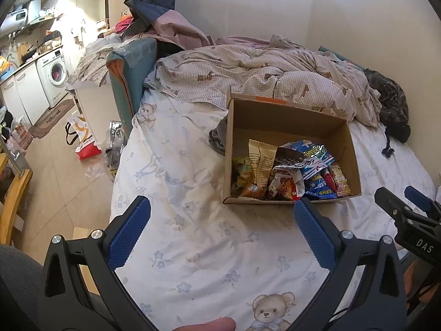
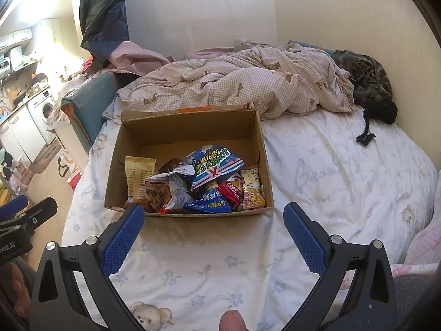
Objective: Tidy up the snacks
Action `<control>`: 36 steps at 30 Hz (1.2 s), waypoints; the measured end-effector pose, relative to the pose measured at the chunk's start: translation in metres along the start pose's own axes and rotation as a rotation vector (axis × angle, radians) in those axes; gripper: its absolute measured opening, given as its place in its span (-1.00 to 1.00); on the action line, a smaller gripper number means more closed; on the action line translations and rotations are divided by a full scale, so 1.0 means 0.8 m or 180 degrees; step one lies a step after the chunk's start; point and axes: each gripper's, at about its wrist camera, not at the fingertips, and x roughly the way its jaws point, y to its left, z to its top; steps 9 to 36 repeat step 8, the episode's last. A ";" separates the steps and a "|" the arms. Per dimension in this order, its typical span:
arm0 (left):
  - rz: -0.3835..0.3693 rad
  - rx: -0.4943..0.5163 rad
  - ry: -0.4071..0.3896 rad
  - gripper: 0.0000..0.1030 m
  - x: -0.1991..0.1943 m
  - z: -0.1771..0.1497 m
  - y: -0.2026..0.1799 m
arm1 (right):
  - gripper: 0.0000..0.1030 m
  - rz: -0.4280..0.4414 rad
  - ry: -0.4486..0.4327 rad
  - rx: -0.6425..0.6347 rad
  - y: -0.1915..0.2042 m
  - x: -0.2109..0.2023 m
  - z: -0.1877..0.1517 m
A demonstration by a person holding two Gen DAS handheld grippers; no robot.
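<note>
A cardboard box [image 2: 190, 127] sits on the bed [image 2: 330, 171], just in front of a rumpled checked quilt [image 2: 248, 82], and the snacks [image 2: 198, 182] lie heaped in its near half, with the far half bare. Both tools hang above the sheet short of the box: the left tool [image 1: 222, 209] has its blue pads wide apart and holds nothing, and the right tool [image 2: 213, 215] is likewise spread and empty. No packet lies loose on the bed in either view, so the gathering looks largely done and what remains is probably tidying the heap. To do that well, one tool could steady the near wall of the box while the other goes in from above for the top packet, the blue bag [image 2: 217, 162], which rests on the rest. Thin crinkly wrappers slip and fold, so a pinch on a sealed edge should hold better than on the puffed middle. A tan packet [image 2: 137, 171] stands against the left wall.
</note>
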 end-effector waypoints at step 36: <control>-0.0002 0.0088 -0.0018 0.99 0.000 -0.002 -0.007 | 1.00 -0.0001 0.0007 0.0010 -0.003 0.001 -0.001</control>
